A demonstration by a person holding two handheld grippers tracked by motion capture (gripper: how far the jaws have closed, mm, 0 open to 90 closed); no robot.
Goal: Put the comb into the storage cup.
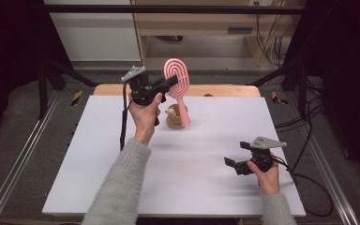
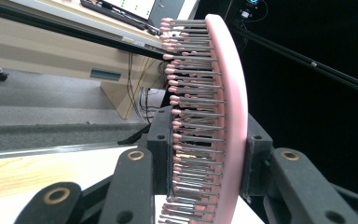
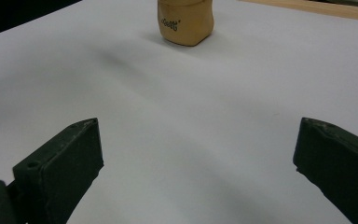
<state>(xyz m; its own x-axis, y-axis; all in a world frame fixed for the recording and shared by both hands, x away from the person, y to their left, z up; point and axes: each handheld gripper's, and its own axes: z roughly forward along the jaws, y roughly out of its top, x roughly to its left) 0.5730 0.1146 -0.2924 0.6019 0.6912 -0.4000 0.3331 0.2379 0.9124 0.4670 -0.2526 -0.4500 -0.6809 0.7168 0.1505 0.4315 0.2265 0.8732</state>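
Clamping pink hairbrush (image 1: 176, 77), left tongs (image 1: 171, 82) above tan holder (image 1: 176, 119); right tongs (image 1: 229, 162) apart.

On the white table (image 1: 122, 154), a tan holder (image 1: 174, 120) stands toward the far edge, near the middle. A pink brush (image 1: 177, 86) stands upright with its handle down in the holder and its oval head above. The left gripper (image 1: 170, 82), raised over the table, has its jaws at the brush head's left side. The right gripper (image 1: 228, 162) is low over the near right part of the table, well apart from the holder, jaws pointing left. Both forearms wear grey sleeves (image 1: 117, 187).
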